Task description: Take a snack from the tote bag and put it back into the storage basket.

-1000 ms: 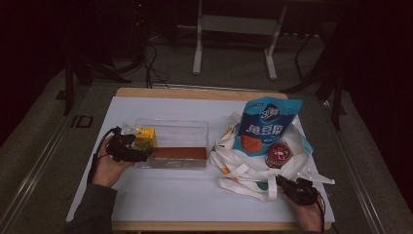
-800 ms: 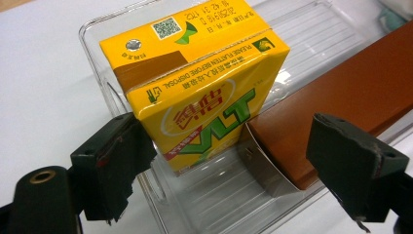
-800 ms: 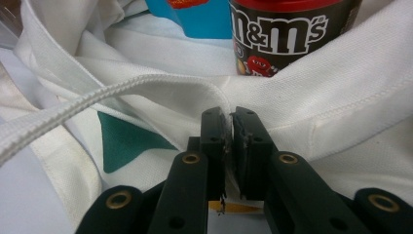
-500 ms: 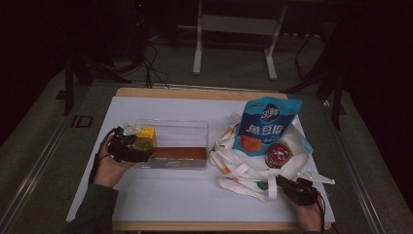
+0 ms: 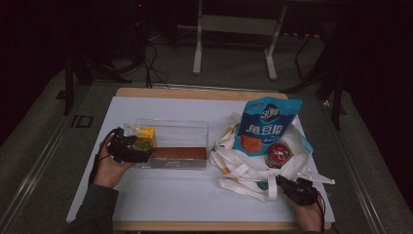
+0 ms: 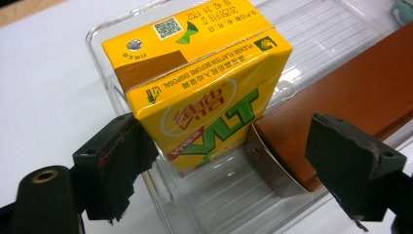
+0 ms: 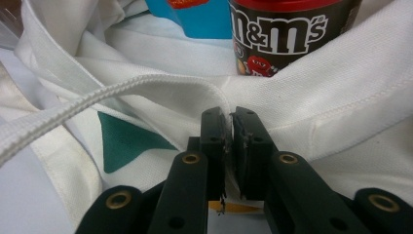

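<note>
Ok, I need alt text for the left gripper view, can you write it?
A yellow drink carton stands in the end of a clear plastic box, between the open jaws of the left tool, one jaw at its side and the other well clear. A flat brown packet lies in the box beside it, on a white table.

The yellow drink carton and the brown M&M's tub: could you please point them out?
yellow drink carton (image 6: 204, 105), left gripper view, on its printed front face.
brown M&M's tub (image 7: 277, 36), right gripper view, on its logo.
</note>
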`<state>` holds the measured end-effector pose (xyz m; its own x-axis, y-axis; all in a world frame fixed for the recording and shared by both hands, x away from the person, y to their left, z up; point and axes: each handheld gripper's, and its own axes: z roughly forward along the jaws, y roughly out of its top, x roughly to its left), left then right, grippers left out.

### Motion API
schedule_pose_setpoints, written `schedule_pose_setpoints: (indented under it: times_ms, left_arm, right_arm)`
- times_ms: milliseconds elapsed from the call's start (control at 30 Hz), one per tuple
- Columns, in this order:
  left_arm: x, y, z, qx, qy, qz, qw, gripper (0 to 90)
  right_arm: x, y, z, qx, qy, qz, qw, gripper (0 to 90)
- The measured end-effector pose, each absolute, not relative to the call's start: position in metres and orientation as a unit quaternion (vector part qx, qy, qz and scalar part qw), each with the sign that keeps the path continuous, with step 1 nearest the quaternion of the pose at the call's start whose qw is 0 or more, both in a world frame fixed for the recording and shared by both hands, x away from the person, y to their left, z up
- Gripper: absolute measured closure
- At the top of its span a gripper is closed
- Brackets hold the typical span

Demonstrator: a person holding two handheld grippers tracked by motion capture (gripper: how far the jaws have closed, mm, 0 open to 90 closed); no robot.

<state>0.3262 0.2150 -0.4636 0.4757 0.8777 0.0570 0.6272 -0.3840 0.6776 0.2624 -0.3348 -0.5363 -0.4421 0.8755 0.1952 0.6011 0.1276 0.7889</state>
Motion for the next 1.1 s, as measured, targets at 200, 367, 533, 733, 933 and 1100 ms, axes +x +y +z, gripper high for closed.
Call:
schedule_pose_setpoints:
  times_ms: [200, 367, 533, 733, 933, 1100]
  left_arm:
    - [0.322, 0.219, -0.453, 0.792, 0.463, 0.234, 0.320, 15.1]
    - [0.319, 0.218, -0.449, 0.791, 0.460, 0.239, 0.326, 14.6]
    - [0.316, 0.215, -0.444, 0.790, 0.451, 0.246, 0.335, 14.5]
    - [0.316, 0.210, -0.436, 0.794, 0.439, 0.243, 0.344, 14.4]
    - [0.316, 0.201, -0.431, 0.800, 0.426, 0.239, 0.348, 13.2]
    - [0.317, 0.192, -0.429, 0.806, 0.415, 0.233, 0.353, 11.9]
  right_arm:
    - [0.262, -0.335, -0.536, 0.503, 0.733, 0.428, 0.160, 83.2]
    - [0.262, -0.335, -0.536, 0.503, 0.734, 0.428, 0.161, 83.2]
    - [0.262, -0.335, -0.536, 0.503, 0.733, 0.428, 0.160, 83.2]
    - [0.263, -0.335, -0.536, 0.504, 0.733, 0.429, 0.159, 83.2]
    - [0.263, -0.335, -0.536, 0.504, 0.733, 0.429, 0.159, 83.2]
    - [0.263, -0.335, -0.536, 0.504, 0.733, 0.428, 0.159, 83.2]
